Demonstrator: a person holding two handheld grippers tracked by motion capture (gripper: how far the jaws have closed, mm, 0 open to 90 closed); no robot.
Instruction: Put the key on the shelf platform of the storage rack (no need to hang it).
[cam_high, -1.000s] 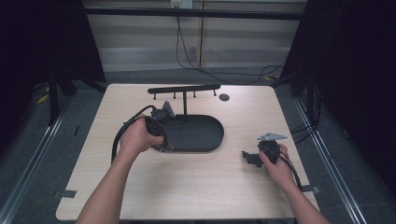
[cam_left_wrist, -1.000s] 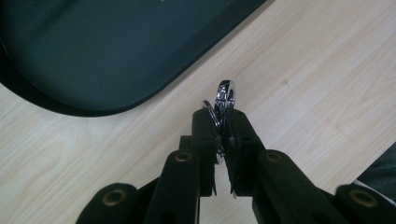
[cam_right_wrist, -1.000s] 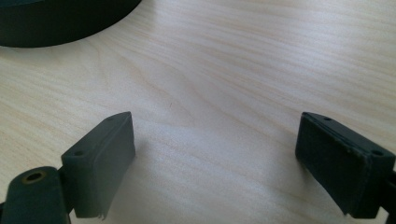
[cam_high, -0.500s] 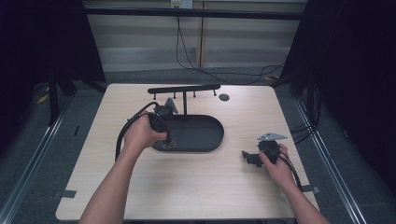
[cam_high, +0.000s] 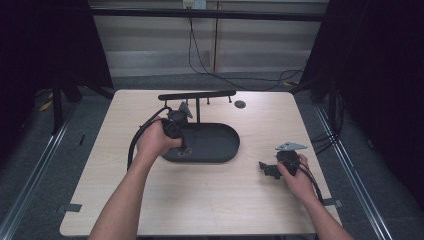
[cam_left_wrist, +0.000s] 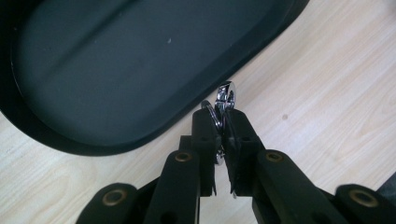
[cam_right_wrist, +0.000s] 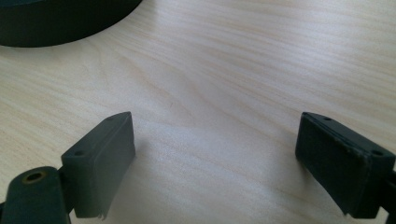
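Pinching a small shiny metal piece (cam_left_wrist: 223, 103) — what looked like chrome rings or a clip, too small to name more closely — the left gripper (cam_left_wrist: 219, 122) had its two black jaws pressed together on it, with the bright metal sticking out past the tips. In the left gripper view the piece hung just off the near rim of the black oval tray (cam_left_wrist: 140, 60), over the pale wooden table (cam_left_wrist: 327, 93), the tray's dark floor lying bare beyond it. From the high view the left hand (cam_high: 156, 141) held that gripper at the tray's left end, its cable looping out toward the table's left edge, and a small glint of metal showed at the tray's near left rim (cam_high: 184, 151). Behind the tray, toward the far edge, stood a black T-shaped rack (cam_high: 197, 95) with a long crossbar on a thin post, and a small dark round disc (cam_high: 240, 104) lay on the table just right of it. The right gripper (cam_high: 266, 169) rested low near the right edge of the table, well apart from the tray, with the right hand (cam_high: 294, 176) wrapped around it and its grey three-cornered plate on top. Its jaws stood spread wide — nothing but bare wood grain lay between them in the right gripper view.
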